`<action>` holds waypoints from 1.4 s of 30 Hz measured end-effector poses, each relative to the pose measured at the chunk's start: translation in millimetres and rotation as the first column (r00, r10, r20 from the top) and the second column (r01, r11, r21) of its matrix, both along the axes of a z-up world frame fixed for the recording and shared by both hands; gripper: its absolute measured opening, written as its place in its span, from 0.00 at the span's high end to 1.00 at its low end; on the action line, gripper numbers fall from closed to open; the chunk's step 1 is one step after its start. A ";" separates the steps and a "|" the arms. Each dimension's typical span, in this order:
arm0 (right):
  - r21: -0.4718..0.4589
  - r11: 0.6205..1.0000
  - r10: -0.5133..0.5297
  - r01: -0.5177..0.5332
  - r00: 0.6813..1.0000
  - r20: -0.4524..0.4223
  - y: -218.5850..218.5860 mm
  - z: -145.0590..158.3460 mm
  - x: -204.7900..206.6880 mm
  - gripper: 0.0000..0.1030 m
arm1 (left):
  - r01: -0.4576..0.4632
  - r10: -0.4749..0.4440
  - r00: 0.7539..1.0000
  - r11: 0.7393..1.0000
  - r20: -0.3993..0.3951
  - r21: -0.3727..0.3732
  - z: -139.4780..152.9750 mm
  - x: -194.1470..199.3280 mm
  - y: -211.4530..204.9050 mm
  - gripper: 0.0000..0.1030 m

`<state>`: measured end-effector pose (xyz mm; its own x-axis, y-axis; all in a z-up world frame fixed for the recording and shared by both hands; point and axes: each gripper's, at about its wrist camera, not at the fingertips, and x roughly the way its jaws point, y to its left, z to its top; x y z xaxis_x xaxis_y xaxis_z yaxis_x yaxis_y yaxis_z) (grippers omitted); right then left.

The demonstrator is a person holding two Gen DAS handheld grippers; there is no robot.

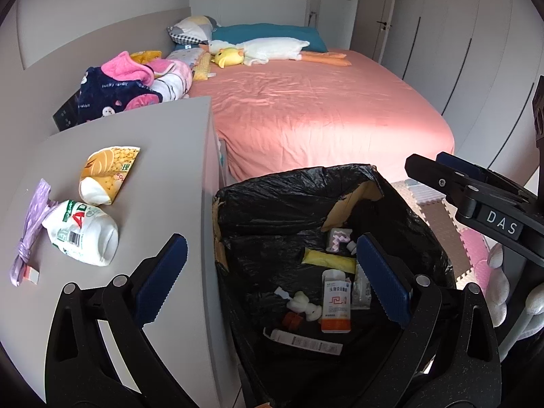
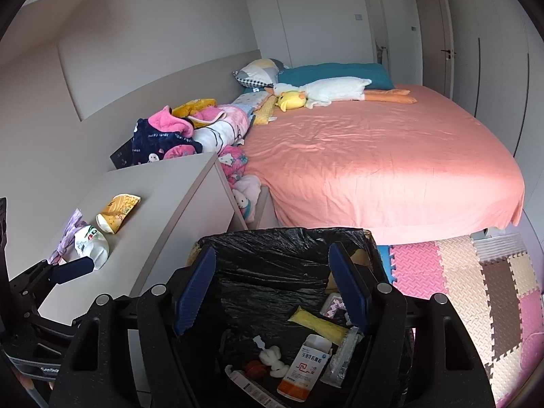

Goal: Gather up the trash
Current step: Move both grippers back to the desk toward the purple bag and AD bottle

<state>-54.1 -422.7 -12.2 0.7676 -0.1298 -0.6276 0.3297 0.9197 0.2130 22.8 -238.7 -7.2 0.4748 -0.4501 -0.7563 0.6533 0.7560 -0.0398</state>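
above the bin [image 2: 278,248], both grippers [image 2: 272,289] empty, jaws apart

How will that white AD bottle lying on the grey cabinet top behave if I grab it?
The white AD bottle lies on its side, so a nudge would probably roll it across the grey cabinet top. It looks like thin plastic and is likely empty, so light and apt to dent. Its glossy label may slip; gripping across the round body seems safest.

Ahead of my claws the lined bin [image 2: 285,248] mouth stands open; the cabinet [image 1: 163,156] edge blocks my left.
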 end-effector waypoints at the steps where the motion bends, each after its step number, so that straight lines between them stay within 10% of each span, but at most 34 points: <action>1: 0.000 1.000 0.007 -0.007 1.000 -0.002 2.9 -0.5 1.9 0.32 | -0.008 0.008 1.000 1.000 -0.001 0.002 -0.7 1.3 3.4 0.06; 42: -0.006 0.908 0.418 -0.420 0.905 -0.080 164.4 -25.3 124.9 0.24 | -0.373 0.370 0.928 0.925 0.048 0.078 -17.1 87.0 186.6 0.06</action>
